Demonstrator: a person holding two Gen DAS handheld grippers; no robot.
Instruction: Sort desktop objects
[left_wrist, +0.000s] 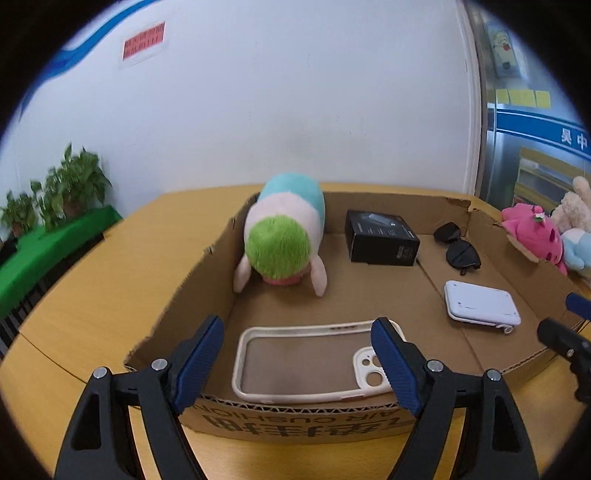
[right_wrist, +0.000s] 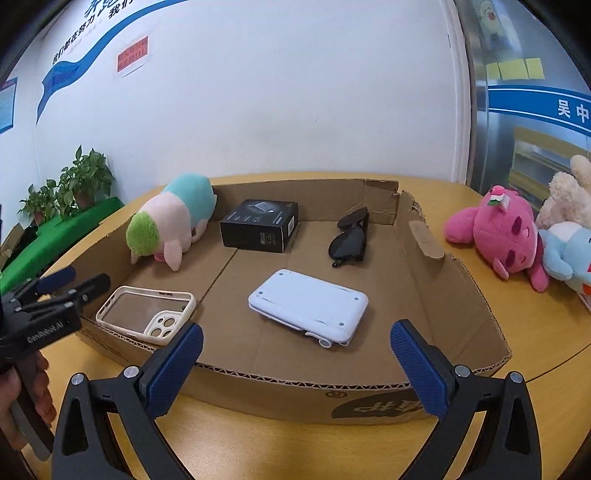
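Note:
A shallow cardboard tray (left_wrist: 177, 299) (right_wrist: 469, 306) on a wooden table holds a green-pink-blue plush (left_wrist: 284, 236) (right_wrist: 173, 225), a black box (left_wrist: 380, 236) (right_wrist: 258, 225), black sunglasses (left_wrist: 458, 247) (right_wrist: 351, 240), a white flat device (left_wrist: 480, 308) (right_wrist: 310, 306) and a cream phone case (left_wrist: 314, 358) (right_wrist: 147, 314). My left gripper (left_wrist: 299, 362) is open, over the tray's near wall above the phone case. My right gripper (right_wrist: 295, 362) is open and empty at the tray's near edge, in front of the white device.
A pink plush (right_wrist: 498, 236) (left_wrist: 532, 236), a beige plush (right_wrist: 569, 195) and a light-blue plush (right_wrist: 565, 254) lie on the table right of the tray. Potted plants (right_wrist: 74, 192) stand at the far left. The white wall is behind the table.

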